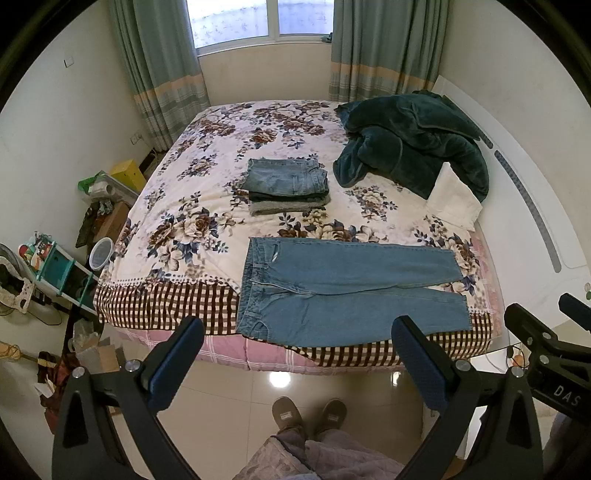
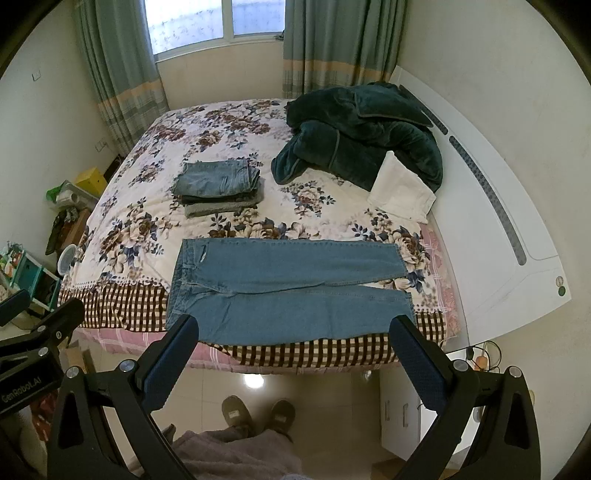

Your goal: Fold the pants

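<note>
Left wrist view: jeans (image 1: 347, 291) flat at bed (image 1: 221, 177) edge, waistband toward 9 o'clock | left hand-held gripper (image 1: 295, 363) released, empty | right hand-held gripper (image 2: 295, 363) released, empty

Both wrist views look from standing height at the foot-side edge of the bed (image 1: 177, 206), facing forward and downward across it toward the window (image 1: 258, 18). Each sits back from the mattress, over the tiled floor (image 1: 229, 398). The left view stands further left, the right view further right. Both share the whole bed, the blue jeans (image 1: 343, 291) laid along its near edge, the curtains (image 1: 159, 66) and the person's slippers (image 2: 258, 413).
</note>
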`<action>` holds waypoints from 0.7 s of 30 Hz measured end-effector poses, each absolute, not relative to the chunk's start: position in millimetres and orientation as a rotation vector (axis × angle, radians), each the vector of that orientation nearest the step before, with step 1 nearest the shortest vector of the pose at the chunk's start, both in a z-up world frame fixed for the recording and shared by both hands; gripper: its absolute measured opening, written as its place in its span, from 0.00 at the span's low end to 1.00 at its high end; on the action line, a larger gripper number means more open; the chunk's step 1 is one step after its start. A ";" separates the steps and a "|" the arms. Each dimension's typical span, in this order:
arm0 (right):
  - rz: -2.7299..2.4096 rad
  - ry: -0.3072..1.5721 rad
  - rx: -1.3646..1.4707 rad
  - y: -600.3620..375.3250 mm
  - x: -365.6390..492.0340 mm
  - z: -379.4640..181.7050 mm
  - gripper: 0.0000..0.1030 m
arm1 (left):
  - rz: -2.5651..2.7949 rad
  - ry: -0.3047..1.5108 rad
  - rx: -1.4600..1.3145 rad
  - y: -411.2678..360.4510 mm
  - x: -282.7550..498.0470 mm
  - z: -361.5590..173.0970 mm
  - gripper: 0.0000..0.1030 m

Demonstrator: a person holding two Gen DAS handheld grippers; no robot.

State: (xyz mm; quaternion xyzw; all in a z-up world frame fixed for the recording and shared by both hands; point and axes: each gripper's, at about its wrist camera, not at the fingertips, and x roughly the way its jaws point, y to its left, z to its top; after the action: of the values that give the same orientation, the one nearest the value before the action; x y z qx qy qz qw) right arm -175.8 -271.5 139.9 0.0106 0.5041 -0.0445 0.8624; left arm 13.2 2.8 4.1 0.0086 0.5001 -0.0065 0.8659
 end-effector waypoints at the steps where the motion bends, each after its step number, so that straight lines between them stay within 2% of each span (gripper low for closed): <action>1: -0.093 1.056 0.020 -271.3 -176.0 140.1 1.00 | -0.011 1.046 0.017 -3.5 14.9 3.8 1.00; 21: -0.094 1.055 0.020 -270.1 -176.1 141.5 1.00 | -0.003 1.034 0.015 2.7 19.7 9.2 1.00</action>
State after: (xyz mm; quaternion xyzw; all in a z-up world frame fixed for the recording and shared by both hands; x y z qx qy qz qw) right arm -176.1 -270.1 141.5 0.0095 0.5031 -0.0449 0.8630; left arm 19.7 2.7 9.2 0.0070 0.4944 -0.0013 0.8692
